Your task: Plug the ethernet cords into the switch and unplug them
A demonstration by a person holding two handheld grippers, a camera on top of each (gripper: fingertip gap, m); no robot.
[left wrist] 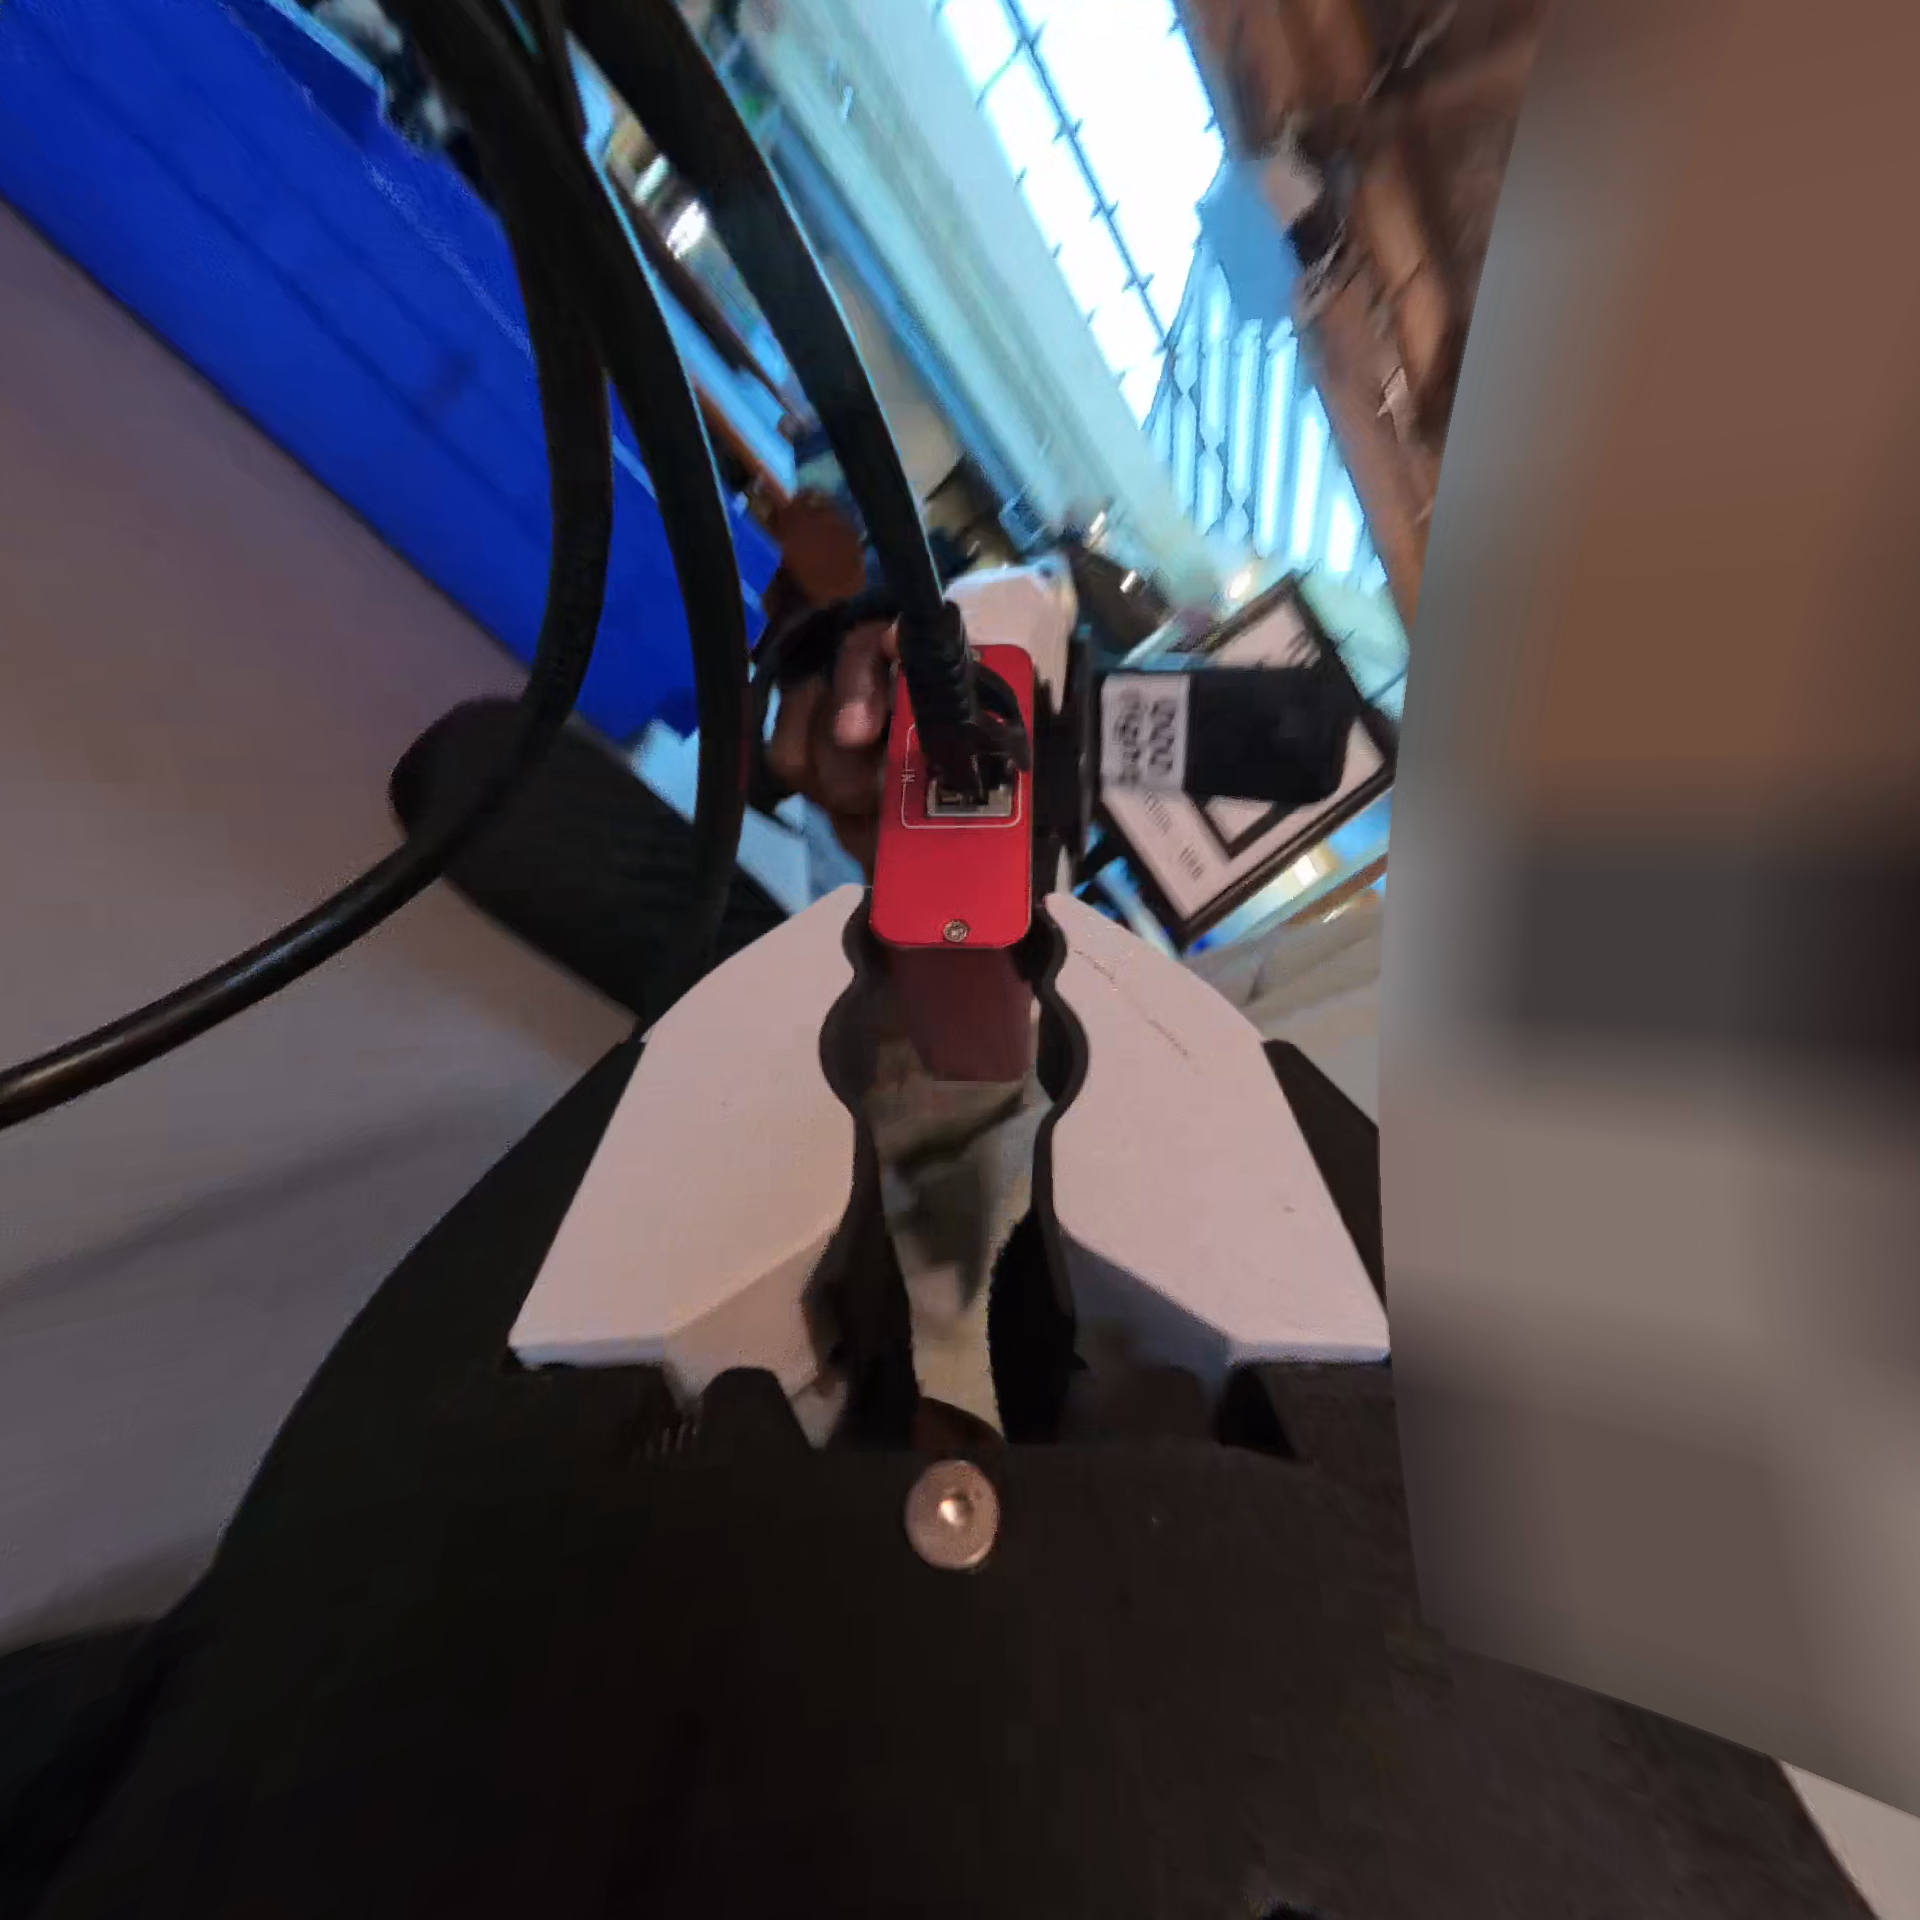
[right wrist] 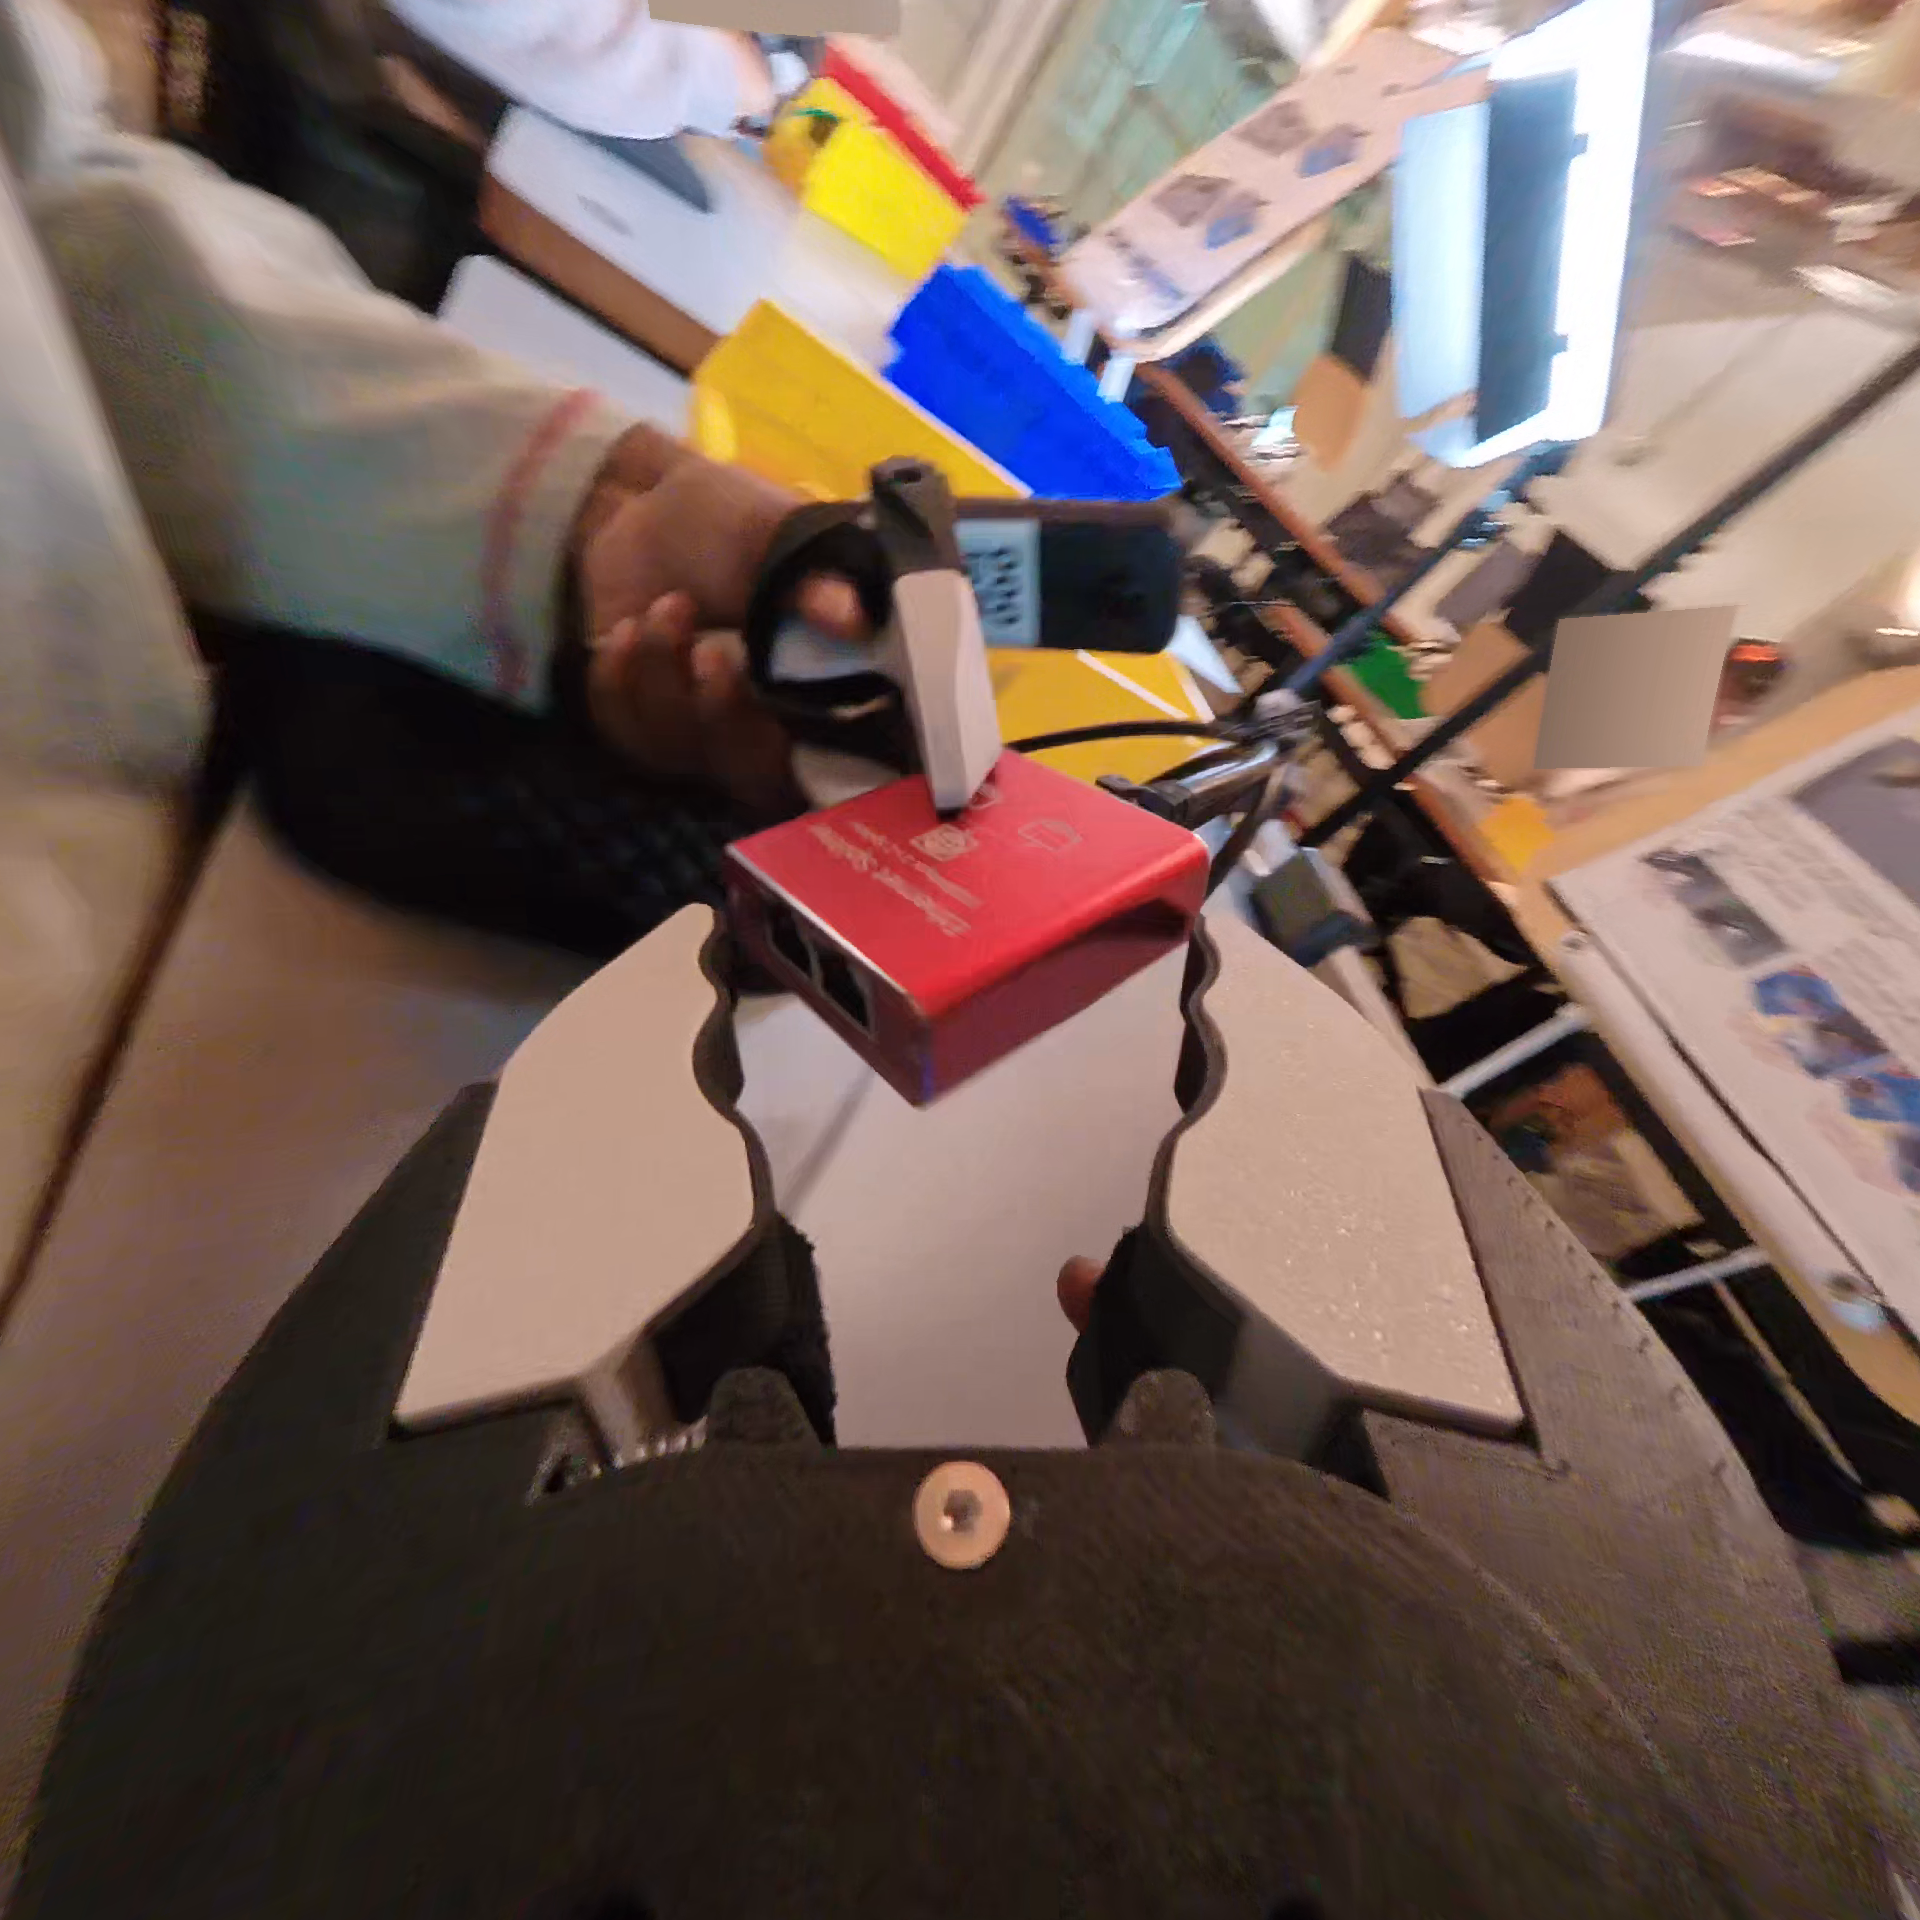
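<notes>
Blurred workshop benches and coloured bins lie behind the red switch [right wrist: 966, 914]. Left tongs [left wrist: 951, 925] pinch its narrow end, beside a plugged-in black ethernet cord [left wrist: 935, 665]; right tongs [right wrist: 956, 966] stand spread around its ported end.

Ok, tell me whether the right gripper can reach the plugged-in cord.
Probably not directly: the right gripper, jaws open, faces the empty ports of the red switch, while the cord plug sits on the far side, past where the left gripper clamps.
</notes>
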